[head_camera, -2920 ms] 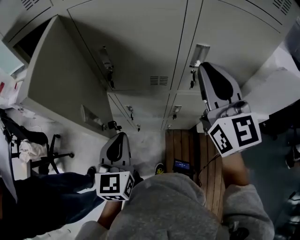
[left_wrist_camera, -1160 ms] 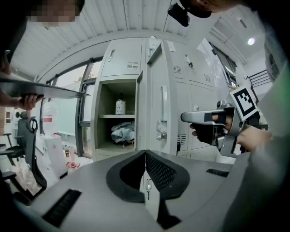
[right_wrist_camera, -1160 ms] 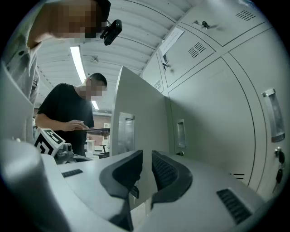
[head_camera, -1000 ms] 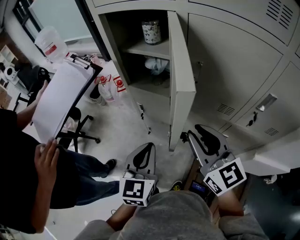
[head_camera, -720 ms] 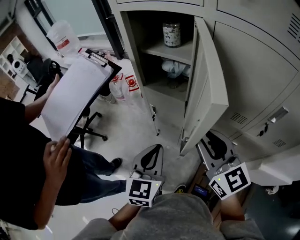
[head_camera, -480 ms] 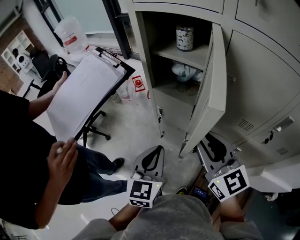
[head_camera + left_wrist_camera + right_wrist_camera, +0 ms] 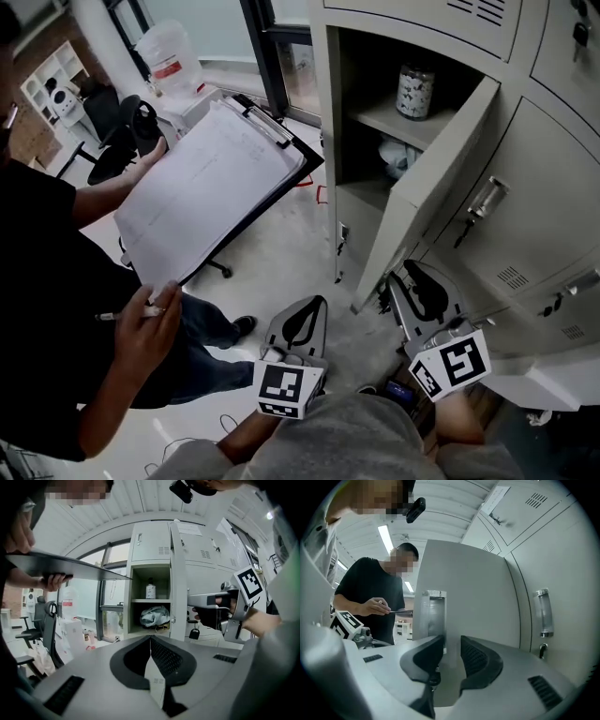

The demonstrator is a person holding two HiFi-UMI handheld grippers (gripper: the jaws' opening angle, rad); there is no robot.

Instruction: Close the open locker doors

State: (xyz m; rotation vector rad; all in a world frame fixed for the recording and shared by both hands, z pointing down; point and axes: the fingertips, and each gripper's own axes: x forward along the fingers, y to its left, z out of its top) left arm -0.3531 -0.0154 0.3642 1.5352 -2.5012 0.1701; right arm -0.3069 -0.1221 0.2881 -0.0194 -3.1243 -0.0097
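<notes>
The open locker door hangs out from its compartment, which holds a jar on a shelf and a pale bundle below. My right gripper sits low beside the door's lower corner. In the right gripper view the door's outer face and its latch edge rise straight ahead of my right gripper. Its jaws are open after widening a moment ago, and the pads press on nothing. My left gripper is shut and empty, pointing at the open compartment.
A person stands close at the left, holding a clipboard out over the floor. An office chair and a water jug stand behind. Closed locker fronts with a handle fill the right side.
The head view has swung left, so the person and clipboard now fill its left half. The door, seen edge-on before, now slants across the view. Both grippers have shifted along under its lower corner.
</notes>
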